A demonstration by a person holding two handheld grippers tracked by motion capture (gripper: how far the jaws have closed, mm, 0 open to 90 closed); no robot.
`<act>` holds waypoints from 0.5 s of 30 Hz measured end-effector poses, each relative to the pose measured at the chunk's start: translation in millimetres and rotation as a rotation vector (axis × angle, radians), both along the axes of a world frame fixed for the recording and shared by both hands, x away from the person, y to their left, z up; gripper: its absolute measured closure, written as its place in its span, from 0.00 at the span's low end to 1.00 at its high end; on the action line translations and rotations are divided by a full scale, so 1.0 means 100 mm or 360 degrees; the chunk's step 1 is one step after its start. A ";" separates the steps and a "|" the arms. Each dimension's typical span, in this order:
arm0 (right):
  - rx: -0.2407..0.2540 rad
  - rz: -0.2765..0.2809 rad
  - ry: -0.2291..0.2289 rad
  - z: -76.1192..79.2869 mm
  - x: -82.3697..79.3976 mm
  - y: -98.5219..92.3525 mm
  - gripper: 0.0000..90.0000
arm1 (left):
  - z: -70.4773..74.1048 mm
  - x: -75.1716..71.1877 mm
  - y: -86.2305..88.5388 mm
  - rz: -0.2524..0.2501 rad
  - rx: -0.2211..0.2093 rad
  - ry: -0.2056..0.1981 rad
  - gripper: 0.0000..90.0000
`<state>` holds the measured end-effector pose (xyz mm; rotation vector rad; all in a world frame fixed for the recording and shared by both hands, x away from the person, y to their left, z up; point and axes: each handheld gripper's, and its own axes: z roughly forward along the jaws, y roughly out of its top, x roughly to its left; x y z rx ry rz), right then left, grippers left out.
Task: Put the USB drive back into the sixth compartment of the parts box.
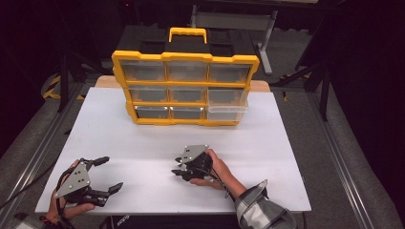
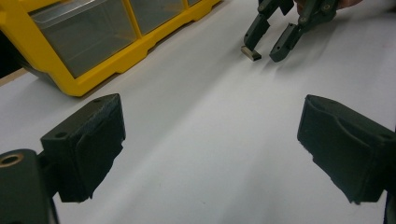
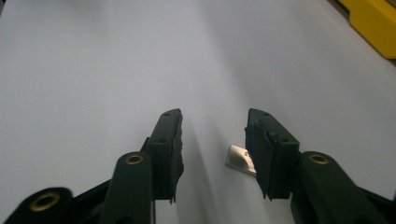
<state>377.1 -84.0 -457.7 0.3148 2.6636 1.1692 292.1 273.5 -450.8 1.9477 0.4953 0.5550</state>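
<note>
Right gripper [image 1: 177, 171] hangs low over the white table [image 1: 143, 138], its jaws partly spread and tipped down toward a small metal piece [image 3: 239, 158] that lies flat on the surface. In the right gripper view that piece sits just inside one jaw, touching or nearly touching its pad, while the other jaw stands clear of it, so nothing is pinched. The left gripper view shows the same piece [image 2: 251, 53] at the tip of one of those far jaws.

Left gripper [image 1: 109, 174] rests near the table's near left corner, well apart from the piece, jaws spread wide with only bare table between them.

At the far side of the table stands a yellow organizer [image 1: 185, 88] with clear drawers, its lower right drawer [image 1: 225, 113] pulled partly out.
</note>
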 end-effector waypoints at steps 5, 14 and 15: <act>-0.0014 -0.0041 -0.0015 0.02 0.03 -0.05 0.56 | 0.00 0.01 0.01 -0.0003 -0.0001 0.0003 0.10; -0.0030 -0.0199 0.0033 -0.05 0.11 -0.08 0.42 | 0.00 0.00 0.01 -0.0003 -0.0003 0.0002 0.10; -0.0030 -0.0207 0.0045 -0.06 0.12 -0.07 0.42 | 0.00 0.00 0.01 -0.0005 0.0000 0.0000 0.10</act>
